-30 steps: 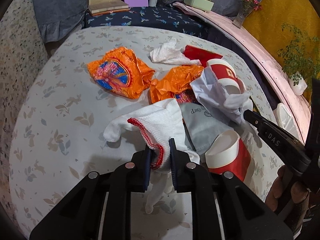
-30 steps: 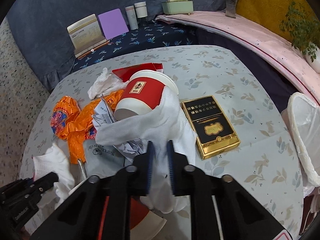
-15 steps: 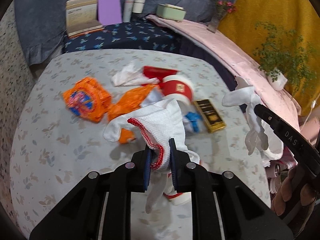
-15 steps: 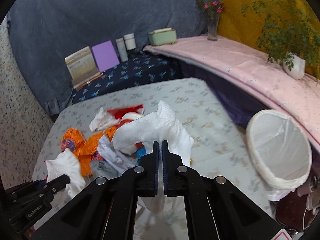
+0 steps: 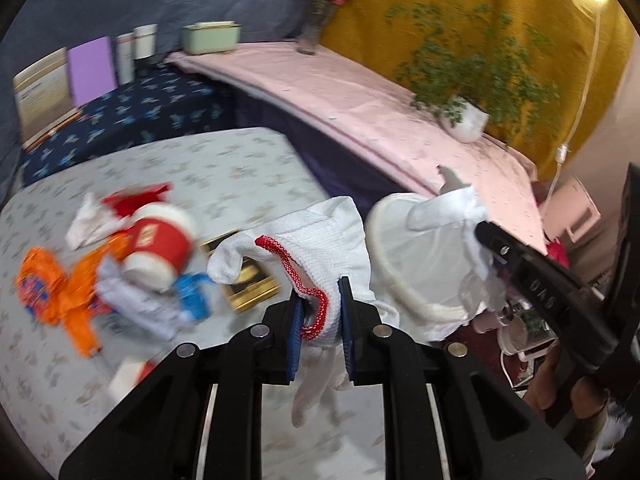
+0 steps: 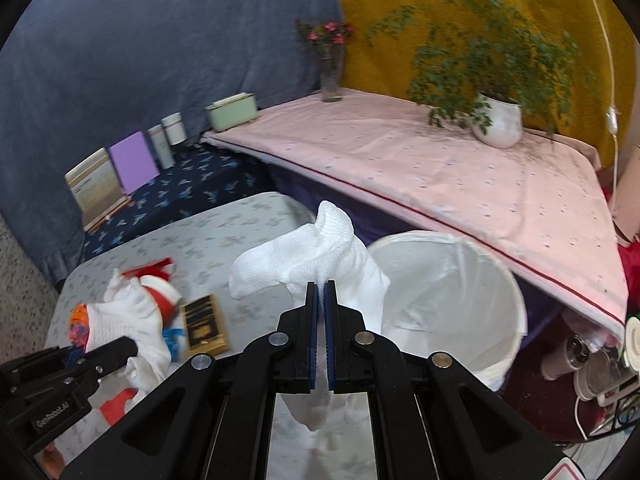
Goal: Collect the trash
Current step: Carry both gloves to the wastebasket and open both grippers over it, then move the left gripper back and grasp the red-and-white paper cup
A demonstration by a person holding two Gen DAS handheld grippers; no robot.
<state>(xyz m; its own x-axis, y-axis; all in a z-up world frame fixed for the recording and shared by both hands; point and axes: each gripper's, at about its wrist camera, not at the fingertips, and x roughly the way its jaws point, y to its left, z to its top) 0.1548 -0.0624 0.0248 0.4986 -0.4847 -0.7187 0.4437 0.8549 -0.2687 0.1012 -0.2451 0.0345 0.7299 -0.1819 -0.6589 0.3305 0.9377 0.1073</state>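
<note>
My left gripper (image 5: pixel 320 304) is shut on a white knit glove with a red cuff (image 5: pixel 320 240), held above the table's right edge. My right gripper (image 6: pixel 322 296) is shut on a plain white glove (image 6: pixel 316 256) and holds it beside the white-lined trash bin (image 6: pixel 452 280), which also shows in the left wrist view (image 5: pixel 416 256). On the table lie a red paper cup (image 5: pixel 160 240), orange wrappers (image 5: pixel 60 288), crumpled paper (image 5: pixel 132 300), a red scrap (image 5: pixel 136 196) and a black and gold box (image 6: pixel 202 320).
The floral table (image 5: pixel 224 168) ends just before the bin. A pink-covered ledge (image 6: pixel 440 160) with a potted plant (image 6: pixel 496 120) and a flower vase (image 6: pixel 330 80) runs behind it. Books and jars (image 6: pixel 132 160) stand at the back left. Clutter lies on the floor at right.
Both grippers have lifted and swung right with their gloves, away from the trash pile and towards the bin. The right glove now hangs next to the bin's rim.
</note>
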